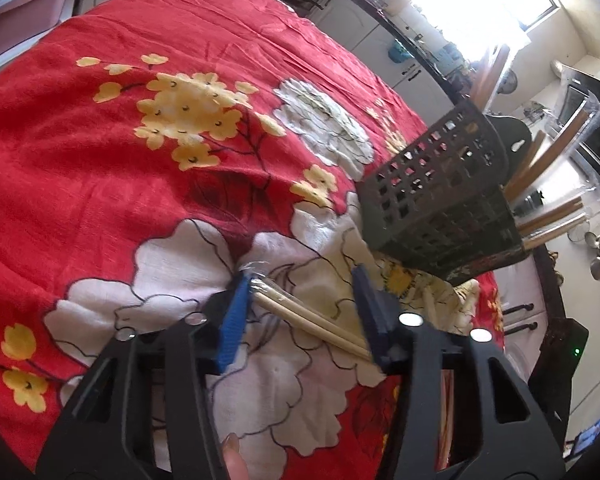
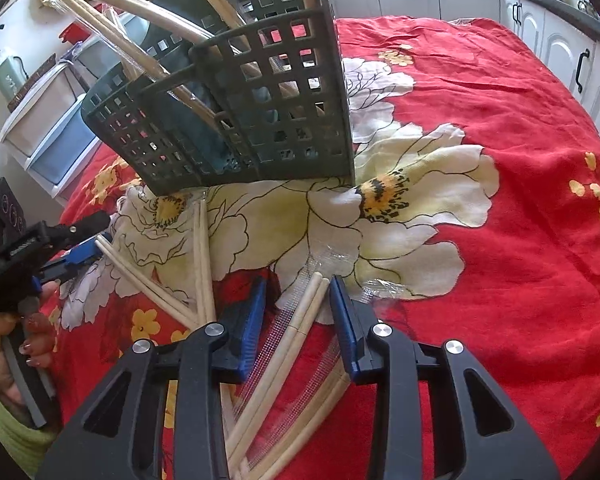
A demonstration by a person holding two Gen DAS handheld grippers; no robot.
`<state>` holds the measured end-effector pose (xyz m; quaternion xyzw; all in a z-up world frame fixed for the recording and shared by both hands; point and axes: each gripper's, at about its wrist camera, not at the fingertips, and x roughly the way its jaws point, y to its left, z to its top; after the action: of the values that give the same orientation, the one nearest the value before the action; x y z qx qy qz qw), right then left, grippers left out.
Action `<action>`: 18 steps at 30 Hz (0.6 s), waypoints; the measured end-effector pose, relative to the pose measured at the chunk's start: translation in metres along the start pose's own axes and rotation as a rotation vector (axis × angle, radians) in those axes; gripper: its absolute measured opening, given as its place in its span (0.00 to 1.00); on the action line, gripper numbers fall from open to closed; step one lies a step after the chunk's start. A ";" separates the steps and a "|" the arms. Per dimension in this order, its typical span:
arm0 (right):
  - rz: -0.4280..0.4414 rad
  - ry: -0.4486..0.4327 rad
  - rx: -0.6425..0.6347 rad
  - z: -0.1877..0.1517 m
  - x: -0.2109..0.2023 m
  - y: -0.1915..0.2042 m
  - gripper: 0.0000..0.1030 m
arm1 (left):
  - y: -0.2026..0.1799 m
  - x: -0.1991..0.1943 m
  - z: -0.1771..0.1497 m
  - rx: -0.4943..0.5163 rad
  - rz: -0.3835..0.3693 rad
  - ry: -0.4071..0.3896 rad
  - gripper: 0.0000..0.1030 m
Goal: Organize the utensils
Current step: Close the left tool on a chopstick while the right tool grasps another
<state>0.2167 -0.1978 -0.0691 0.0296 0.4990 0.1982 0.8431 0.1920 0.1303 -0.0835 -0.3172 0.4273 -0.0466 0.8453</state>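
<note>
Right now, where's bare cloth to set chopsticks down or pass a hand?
Free: the red cloth right of the holder, toward the cabinets. Also the far cloth beyond the yellow flowers in the left view. Crowded: in front of the holder, where loose chopsticks lie by both grippers.

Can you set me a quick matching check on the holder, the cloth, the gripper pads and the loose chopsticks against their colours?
Things:
1. utensil holder
2. tablecloth
3. right gripper pads
4. wrapped chopsticks between those pads

Colours:
A. pale wood
B. blue
C. dark green
D. red with flowers

Pairs: 1-C, 2-D, 3-B, 4-A
</note>
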 end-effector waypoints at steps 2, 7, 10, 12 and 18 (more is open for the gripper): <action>-0.003 0.002 -0.003 0.001 0.001 0.001 0.27 | 0.002 0.000 0.000 -0.003 0.007 -0.002 0.30; -0.016 0.003 -0.008 0.002 0.004 0.002 0.22 | 0.006 -0.001 0.000 -0.004 0.025 -0.005 0.19; -0.029 -0.004 -0.005 0.002 0.003 0.002 0.16 | 0.006 -0.003 0.000 -0.009 0.020 -0.003 0.12; -0.031 -0.008 0.003 0.002 0.002 0.002 0.13 | 0.006 -0.003 -0.001 -0.015 0.005 -0.001 0.11; -0.028 -0.029 0.022 0.000 -0.003 0.001 0.06 | 0.002 -0.011 -0.002 -0.011 -0.042 -0.014 0.09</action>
<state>0.2149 -0.1980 -0.0660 0.0348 0.4890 0.1806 0.8527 0.1830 0.1345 -0.0776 -0.3313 0.4147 -0.0599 0.8454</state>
